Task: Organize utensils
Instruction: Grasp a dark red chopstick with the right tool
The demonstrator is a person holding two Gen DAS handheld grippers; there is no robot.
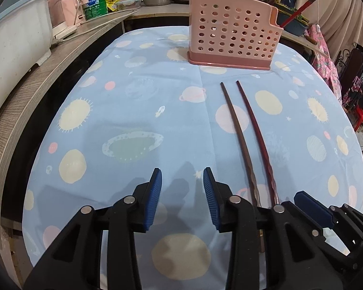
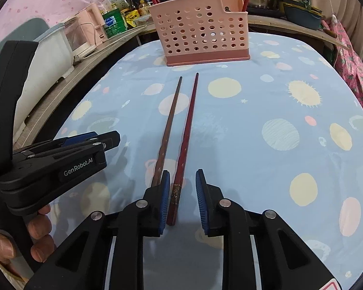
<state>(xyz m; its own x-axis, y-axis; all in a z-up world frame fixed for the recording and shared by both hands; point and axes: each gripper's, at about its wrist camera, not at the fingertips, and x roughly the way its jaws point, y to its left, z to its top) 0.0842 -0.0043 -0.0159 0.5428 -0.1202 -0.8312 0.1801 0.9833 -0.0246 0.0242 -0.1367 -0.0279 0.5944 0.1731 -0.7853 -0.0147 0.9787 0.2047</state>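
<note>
Dark lacquered wood, twice over: in the left wrist view two chopsticks lie side by side on the space-print tablecloth (image 1: 138, 91), a brown chopstick (image 1: 237, 130) on the left and a red chopstick (image 1: 256, 130) on the right, thin tips aimed at the pink perforated utensil holder (image 1: 232, 38) standing at the far end. The left gripper (image 1: 182, 198) hangs with its jaws wide apart over bare cloth, holding nothing, left of the pair. The right gripper (image 1: 312, 207) shows at the lower right edge, over the thick handle ends; from here I cannot tell how its jaws stand.

In the right wrist view the right gripper (image 2: 182, 198) is spread wide, with the red chopstick (image 2: 187, 130) lying between its blue pads (image 2: 202, 200) and the brown chopstick (image 2: 168, 130) running just under or beside the left pad. Neither is gripped. Both sticks taper and carry small pale marks; the red one has a gilt band near its butt. The utensil holder (image 2: 203, 36) is well apart, with a taller and a lower section. The left gripper (image 2: 67, 152) sits at the left.

Risk, as I judge it: closing here could catch only the red stick, or pinch both crookedly, since the brown one lies at the pad's edge. A smooth, thin stick gripped near its end may swing or slip on the way to the holder.
</note>
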